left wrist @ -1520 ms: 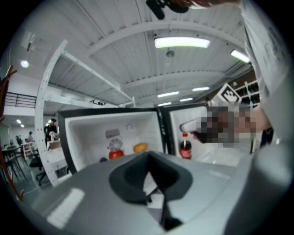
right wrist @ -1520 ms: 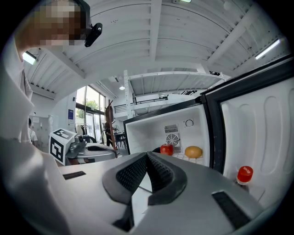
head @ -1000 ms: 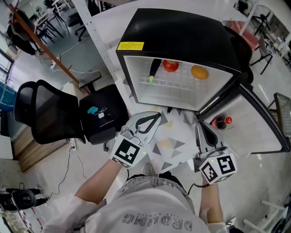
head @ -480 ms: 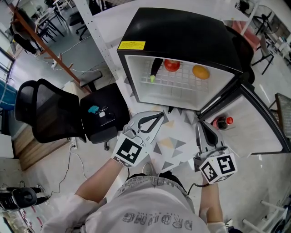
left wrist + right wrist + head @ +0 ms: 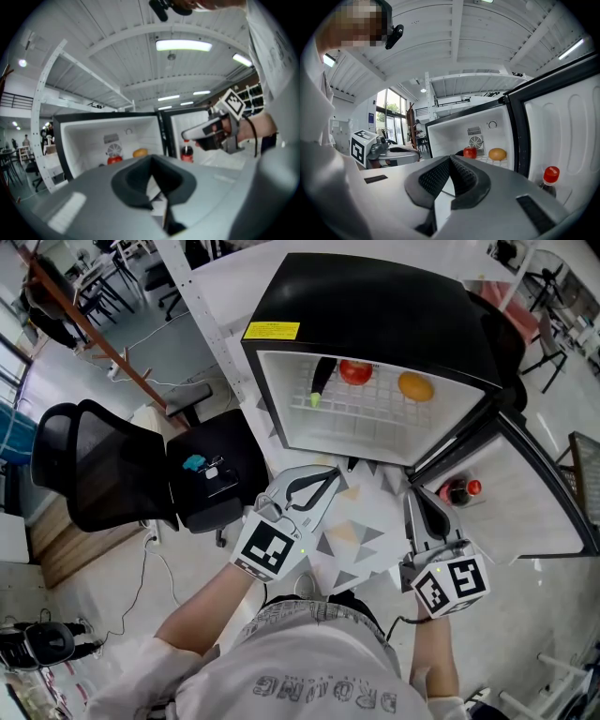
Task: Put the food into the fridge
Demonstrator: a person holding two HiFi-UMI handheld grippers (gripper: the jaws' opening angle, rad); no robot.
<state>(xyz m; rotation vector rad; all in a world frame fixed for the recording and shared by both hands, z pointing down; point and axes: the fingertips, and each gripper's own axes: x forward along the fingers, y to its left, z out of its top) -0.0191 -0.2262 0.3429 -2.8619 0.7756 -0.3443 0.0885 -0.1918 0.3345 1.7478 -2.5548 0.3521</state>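
The black mini fridge (image 5: 375,306) stands open in front of me. On its wire shelf lie a dark vegetable with a green tip (image 5: 317,382), a red tomato (image 5: 354,371) and an orange (image 5: 415,386). The tomato (image 5: 469,152) and orange (image 5: 497,153) also show in the right gripper view. My left gripper (image 5: 331,476) hovers before the fridge's lower left corner, shut and empty. My right gripper (image 5: 411,497) hangs near the door hinge, also shut with nothing between its jaws. Both point toward the fridge interior (image 5: 112,136).
The fridge door (image 5: 534,512) swings open to the right, with a red-capped cola bottle (image 5: 457,491) in its rack. A black office chair (image 5: 94,474) and a black seat with small items (image 5: 211,474) stand left. A patterned mat (image 5: 361,535) covers the floor below.
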